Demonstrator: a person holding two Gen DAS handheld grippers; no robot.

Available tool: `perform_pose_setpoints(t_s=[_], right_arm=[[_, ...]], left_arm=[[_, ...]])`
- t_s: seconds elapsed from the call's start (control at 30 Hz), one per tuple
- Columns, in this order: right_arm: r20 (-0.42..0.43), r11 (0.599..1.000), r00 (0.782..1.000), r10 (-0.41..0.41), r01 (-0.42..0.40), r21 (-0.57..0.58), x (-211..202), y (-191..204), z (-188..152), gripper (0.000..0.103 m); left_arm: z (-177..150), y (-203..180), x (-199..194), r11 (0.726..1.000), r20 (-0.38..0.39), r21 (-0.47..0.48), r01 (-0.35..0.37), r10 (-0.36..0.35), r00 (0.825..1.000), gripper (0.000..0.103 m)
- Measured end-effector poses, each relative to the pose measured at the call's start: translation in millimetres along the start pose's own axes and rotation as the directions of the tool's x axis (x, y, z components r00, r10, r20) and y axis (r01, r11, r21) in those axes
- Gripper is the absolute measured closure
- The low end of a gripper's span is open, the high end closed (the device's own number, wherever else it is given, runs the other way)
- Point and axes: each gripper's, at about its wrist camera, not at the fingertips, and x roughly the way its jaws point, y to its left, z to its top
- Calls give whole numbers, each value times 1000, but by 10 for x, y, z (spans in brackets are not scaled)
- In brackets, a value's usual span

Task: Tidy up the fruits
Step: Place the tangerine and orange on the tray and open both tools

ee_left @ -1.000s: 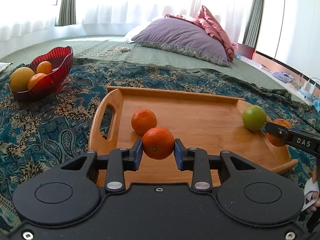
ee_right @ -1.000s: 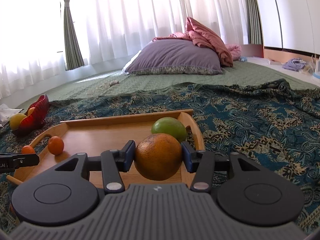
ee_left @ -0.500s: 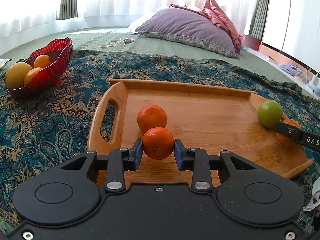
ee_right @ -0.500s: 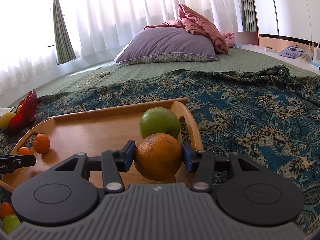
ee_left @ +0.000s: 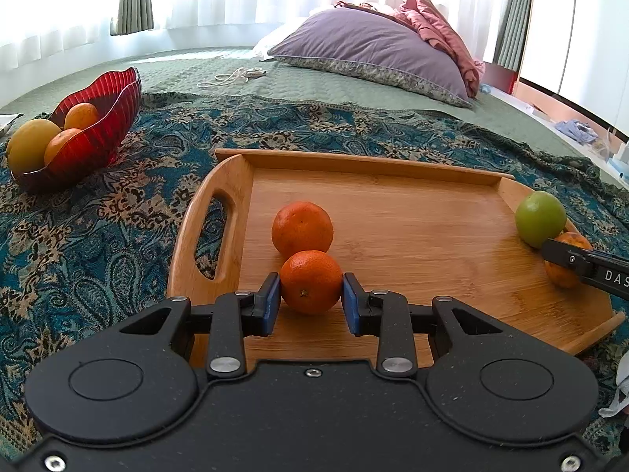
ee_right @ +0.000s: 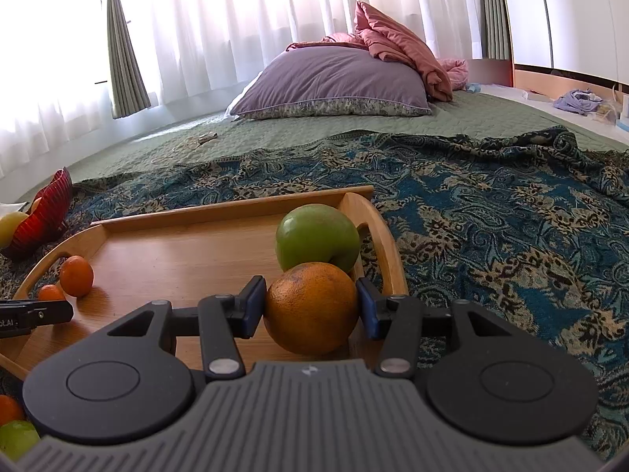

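A small orange (ee_left: 310, 282) is held tight in the L claw (ee_left: 311, 301), low over the tray (ee_left: 393, 165), prob. to sit by its twin (ee_left: 302, 227). A big orange (ee_right: 311, 308) is pinched in the R claw (ee_right: 310, 310), touching the apple (ee_right: 316, 242), so like goes w/ like.

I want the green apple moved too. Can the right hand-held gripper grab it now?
Probably not yet. The right hand-held gripper is already shut on a big orange, and that orange sits right in front of the green apple on the wooden tray.
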Motion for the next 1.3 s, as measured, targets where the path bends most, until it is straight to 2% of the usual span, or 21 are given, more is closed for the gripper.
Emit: perform_pose_setpoints(t_s=[0.57, 0.67, 0.7, 0.8, 0.83, 0.9, 1.03, 1.3], right_arm=[[-7, 1000, 1000, 0, 0, -9, 38, 24, -11, 49], [-1, 1000, 1000, -1, 1, -10, 28, 19, -2, 44], [3, 1000, 1000, -1, 1, -13, 19, 19, 2, 38], [2, 1000, 1000, 2, -2, -19, 1, 14, 9, 37], [1, 1000, 1000, 4, -4, -20, -6, 11, 10, 33], [-1, 1000, 1000, 15, -15, -14, -26, -5, 7, 29], [18, 999, 999, 36, -36, -23, -109, 11, -2, 16], [53, 996, 997, 52, -48, -77, -352, 60, -58, 9]], left_arm=[[-10, -2, 24, 1000, 1, 4, -5, 5, 1000, 72], [-7, 3, 13, 1000, -1, 2, -6, 6, 1000, 71], [-8, 3, 13, 1000, -1, 3, -6, 6, 1000, 71], [-12, 10, -4, 1000, -4, 9, 1, -1, 1000, 70], [-14, 16, -13, 1000, -2, 11, 5, -5, 1000, 69], [-25, 22, -45, 1000, 0, 18, 11, -11, 1000, 62], [-47, -7, -147, 999, 16, 52, 11, -12, 1000, 55], [-141, -57, -456, 997, 69, 71, 24, -29, 997, 31]])
